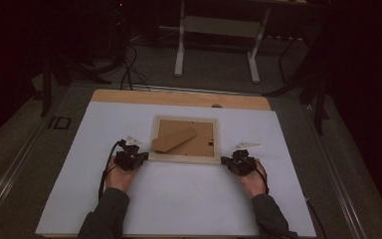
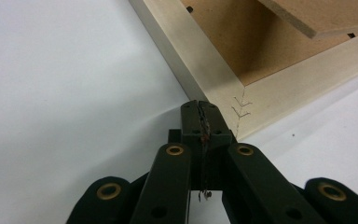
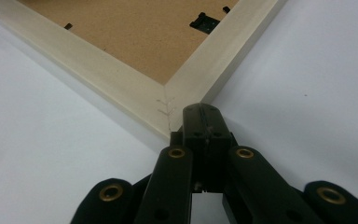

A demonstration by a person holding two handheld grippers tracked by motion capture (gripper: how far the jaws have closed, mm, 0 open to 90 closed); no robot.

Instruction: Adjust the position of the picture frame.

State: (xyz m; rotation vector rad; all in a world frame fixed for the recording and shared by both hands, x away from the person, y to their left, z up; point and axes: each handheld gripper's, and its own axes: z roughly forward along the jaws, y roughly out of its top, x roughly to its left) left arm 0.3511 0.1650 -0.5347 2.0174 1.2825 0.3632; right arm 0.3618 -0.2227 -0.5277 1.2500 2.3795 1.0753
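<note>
Surface (image 1: 179,204): a wide white sheet lies before you on a wooden top whose bare edge shows along the far side.
Floor (image 1: 214,69): dark beyond the surface; the legs of a pale stand (image 1: 180,55) rise there, with black cables (image 1: 127,69) to their left.
Picture frame (image 1: 185,158): pale wood, lying face down at the middle of the surface. Its brown backing board faces up, and a loose brown panel (image 1: 174,140) rests slanted across it.
Writing: the frame's back carries no label you could read; a black clip (image 3: 203,22) sits on the backing near its right side.
Left gripper (image 1: 129,158): your left hand holds it at the frame's near left corner. Its jaws are pressed together on nothing, tips just beside the corner joint.
Right gripper (image 1: 239,162): your right hand holds it at the near right corner, jaws likewise closed and empty, tips at the joint.
In the way: nothing lies between either gripper and the frame.
</note>
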